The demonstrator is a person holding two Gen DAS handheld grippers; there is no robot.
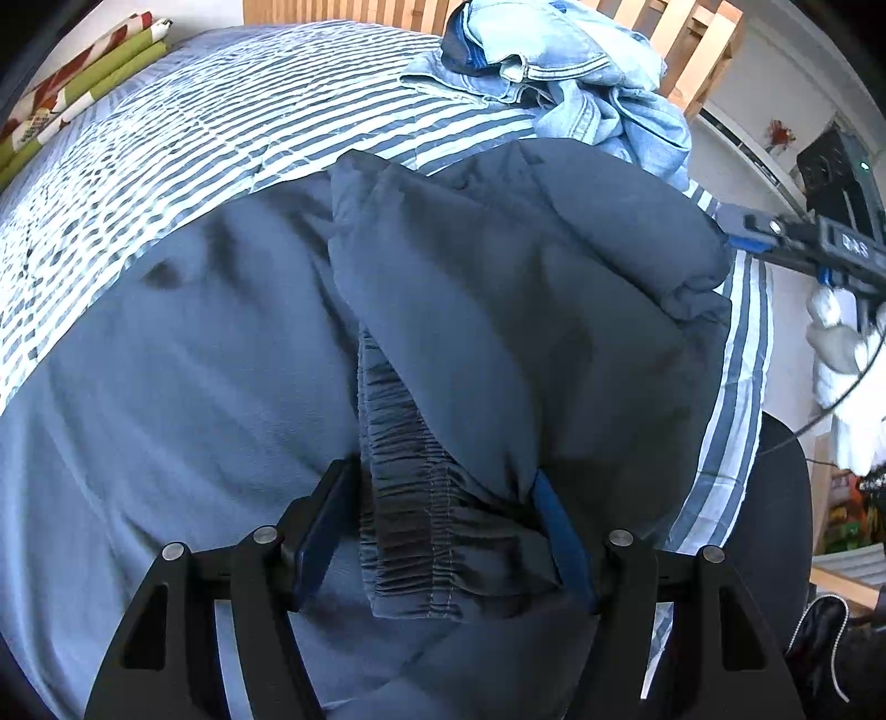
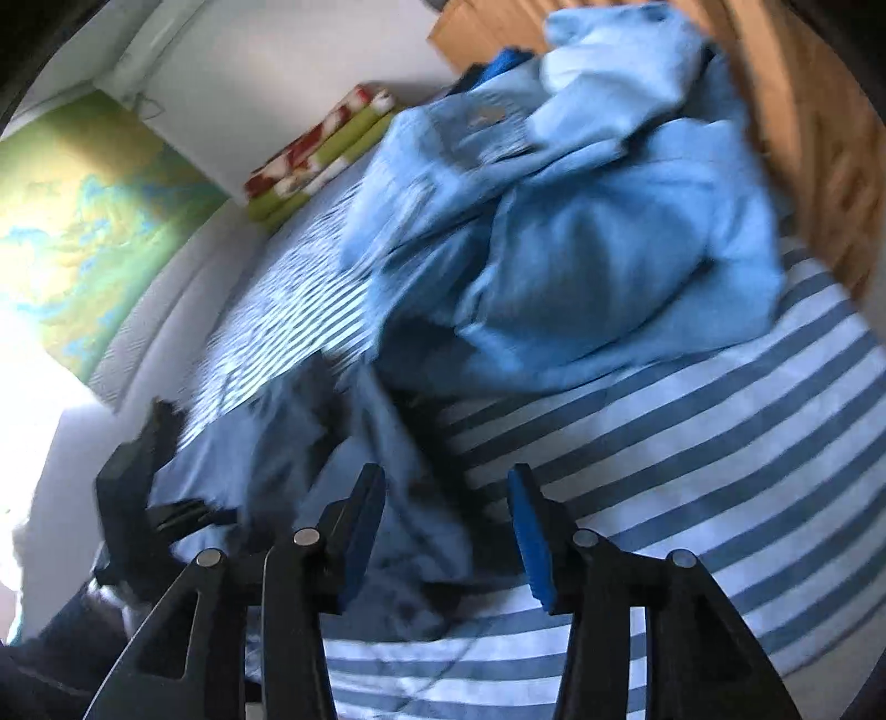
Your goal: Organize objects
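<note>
Left wrist view: my left gripper [image 1: 443,531] points steeply down at the bed, its 2 fingers [image 1: 324,531] spread fairly wide, and the gathered elastic waistband of the dark blue-grey trousers [image 1: 498,332] is bunched between them. The right pad presses into the cloth; on the left the band lies against the pad, so I have hold of the waistband. The trousers are folded over on themselves and cover the middle of the striped bedspread [image 1: 221,138], running from my fingers up toward 12 o'clock. At 1 o'clock, beyond the trousers, lies a crumpled heap of light denim [image 1: 554,66] against the slatted wooden headboard [image 1: 343,11]. At 10 o'clock a folded green, red and white blanket [image 1: 83,83] sits on the bed's far corner. At 3 o'clock my right gripper [image 1: 736,232] comes in just beside the trousers' edge, with a white-gloved hand [image 1: 836,343] behind it.

Right wrist view, blurred: my right gripper [image 2: 448,526] has its fingers [image 2: 531,531] parted about halfway, nothing between them but striped bedspread [image 2: 720,443]. The trousers [image 2: 343,443] lie at 11 o'clock, just beside my left finger. The denim heap [image 2: 581,221] fills 12 to 1 o'clock. My left gripper [image 2: 138,487] shows at 9 o'clock.
</note>
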